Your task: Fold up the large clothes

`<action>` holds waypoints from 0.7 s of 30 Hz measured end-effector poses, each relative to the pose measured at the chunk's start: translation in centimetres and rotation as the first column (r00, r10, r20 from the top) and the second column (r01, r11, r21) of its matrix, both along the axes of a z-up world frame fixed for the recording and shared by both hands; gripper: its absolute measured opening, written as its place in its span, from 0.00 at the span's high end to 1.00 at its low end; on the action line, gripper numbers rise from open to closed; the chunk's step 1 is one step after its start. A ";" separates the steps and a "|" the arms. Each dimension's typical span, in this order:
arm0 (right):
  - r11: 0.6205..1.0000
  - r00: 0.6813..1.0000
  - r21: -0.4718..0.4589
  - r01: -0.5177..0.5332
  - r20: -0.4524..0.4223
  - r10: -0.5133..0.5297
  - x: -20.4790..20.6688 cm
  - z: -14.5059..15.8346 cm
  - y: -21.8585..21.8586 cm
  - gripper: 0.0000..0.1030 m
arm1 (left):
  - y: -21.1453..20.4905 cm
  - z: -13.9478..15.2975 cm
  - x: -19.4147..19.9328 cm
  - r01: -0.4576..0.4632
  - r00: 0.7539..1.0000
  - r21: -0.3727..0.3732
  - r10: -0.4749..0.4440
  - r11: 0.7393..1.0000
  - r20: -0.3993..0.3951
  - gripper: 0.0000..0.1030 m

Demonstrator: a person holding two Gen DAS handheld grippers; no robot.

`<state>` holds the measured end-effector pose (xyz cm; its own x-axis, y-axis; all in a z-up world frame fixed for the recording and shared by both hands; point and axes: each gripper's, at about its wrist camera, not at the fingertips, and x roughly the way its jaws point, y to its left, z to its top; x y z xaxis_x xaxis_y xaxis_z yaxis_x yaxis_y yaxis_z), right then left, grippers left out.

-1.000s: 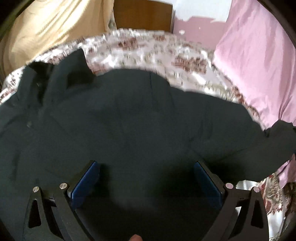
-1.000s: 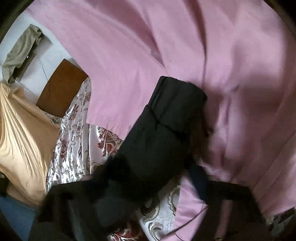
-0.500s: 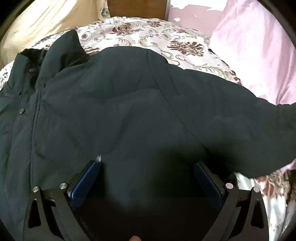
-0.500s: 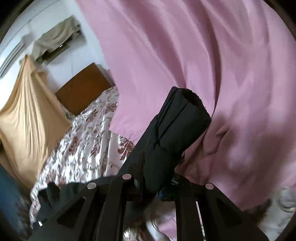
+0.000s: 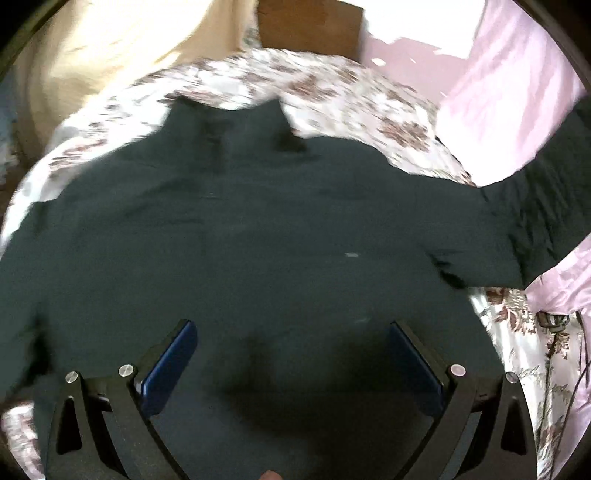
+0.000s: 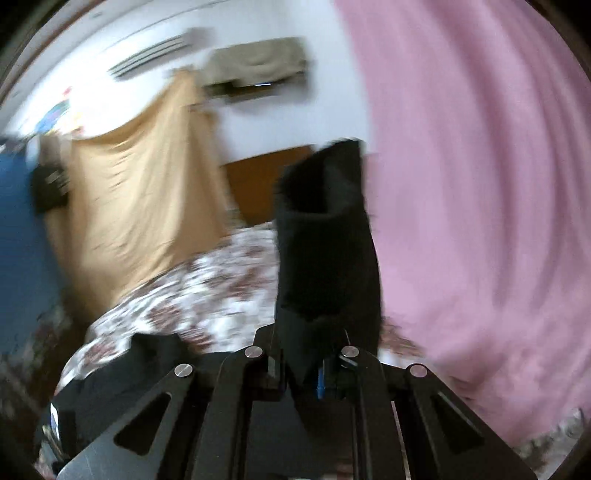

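A large dark jacket [image 5: 258, 229] lies spread on a floral bedsheet [image 5: 351, 96], collar at the far side. My left gripper [image 5: 291, 326] hovers over the jacket's lower body, open, with nothing between its blue pads [image 5: 170, 365]. The jacket's right sleeve [image 5: 535, 206] rises off the bed toward the upper right. In the right wrist view my right gripper [image 6: 308, 365] is shut on that sleeve, and the cuff [image 6: 325, 240] stands up in front of the fingers. The pinched fabric hides the fingertips.
A pink curtain [image 6: 480, 184] hangs along the bed's right side. A beige cloth [image 6: 140, 206] drapes at the left, with a wooden headboard [image 5: 310, 26] at the far end. An air conditioner [image 6: 155, 55] is high on the white wall.
The right gripper closed on the sleeve, rolled upright and rose, lifting the sleeve off the bed. The left gripper drew back and up, so more of the jacket shows.
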<state>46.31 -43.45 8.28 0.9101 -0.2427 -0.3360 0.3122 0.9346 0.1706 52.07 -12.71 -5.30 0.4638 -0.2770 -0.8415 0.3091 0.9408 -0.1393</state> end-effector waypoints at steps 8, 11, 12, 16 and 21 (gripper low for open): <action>0.954 0.953 -0.032 -0.297 -0.070 0.295 6.8 -0.7 15.8 0.90 | 13.1 4.0 -2.4 -0.193 0.977 -0.017 0.194 0.981 0.089 0.00; 0.924 0.922 -0.056 -0.379 -0.111 0.371 8.0 -2.4 21.5 0.90 | 16.6 4.7 -3.3 -0.262 0.956 -0.018 0.262 0.965 0.134 0.00; 0.914 0.910 -0.048 -0.404 -0.126 0.396 8.4 -3.0 23.2 0.90 | 17.6 4.9 -3.5 -0.285 0.947 -0.019 0.285 0.958 0.149 0.00; 0.874 0.859 -0.021 -0.485 -0.203 0.471 8.1 -7.4 27.9 0.90 | 20.8 4.8 -3.9 -0.360 0.916 -0.029 0.359 0.933 0.182 0.00; 0.814 0.767 0.053 -0.578 -0.305 0.565 8.7 -12.6 32.3 0.83 | 22.8 4.0 -3.4 -0.422 0.887 -0.051 0.424 0.905 0.184 0.00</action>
